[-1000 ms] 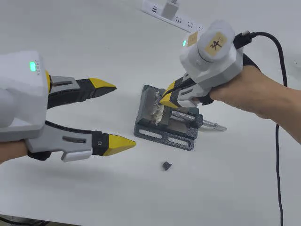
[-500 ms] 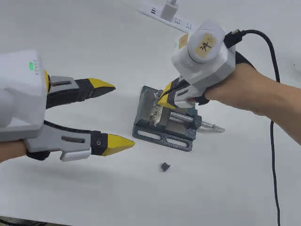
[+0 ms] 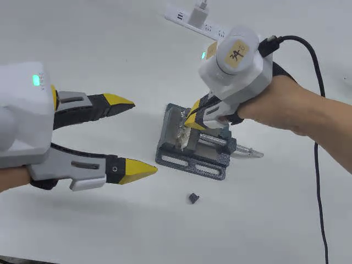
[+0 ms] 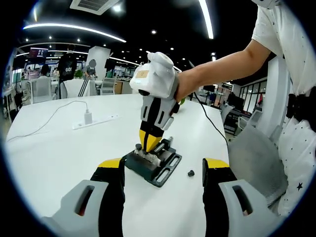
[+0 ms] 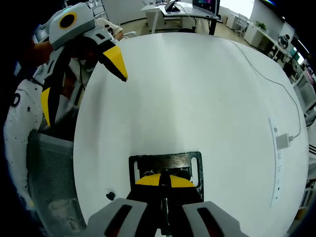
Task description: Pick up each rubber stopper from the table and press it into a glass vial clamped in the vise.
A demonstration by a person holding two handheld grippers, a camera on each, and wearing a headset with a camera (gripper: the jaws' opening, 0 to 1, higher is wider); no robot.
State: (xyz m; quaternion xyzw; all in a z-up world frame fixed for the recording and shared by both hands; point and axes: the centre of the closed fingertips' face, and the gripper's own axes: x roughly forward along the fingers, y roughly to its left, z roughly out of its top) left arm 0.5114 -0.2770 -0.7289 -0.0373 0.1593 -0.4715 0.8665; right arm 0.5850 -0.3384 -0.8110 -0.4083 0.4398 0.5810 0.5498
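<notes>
A dark vise (image 3: pixel 190 157) sits mid-table with a glass vial (image 3: pixel 180 133) clamped in it. My right gripper (image 3: pixel 194 119) is shut, its yellow tips pointing down onto the vial's top; whatever lies under the tips is hidden. The right gripper view has those tips (image 5: pixel 163 180) closed over the vise (image 5: pixel 165 161). My left gripper (image 3: pixel 129 135) is open and holds nothing, a short way left of the vise. A small black rubber stopper (image 3: pixel 192 198) lies on the table just in front of the vise, also visible as the stopper (image 4: pixel 190 173) and the stopper (image 5: pixel 109 196).
A white power strip (image 3: pixel 195 19) with a plugged charger lies at the far edge of the table. A black cable (image 3: pixel 318 143) trails from the right gripper down the right side. The vise's screw handle (image 3: pixel 247 152) sticks out to the right.
The right gripper has leaned slightly left over the vise, its tips staying at the vial. The left gripper has held its place and stays open.
</notes>
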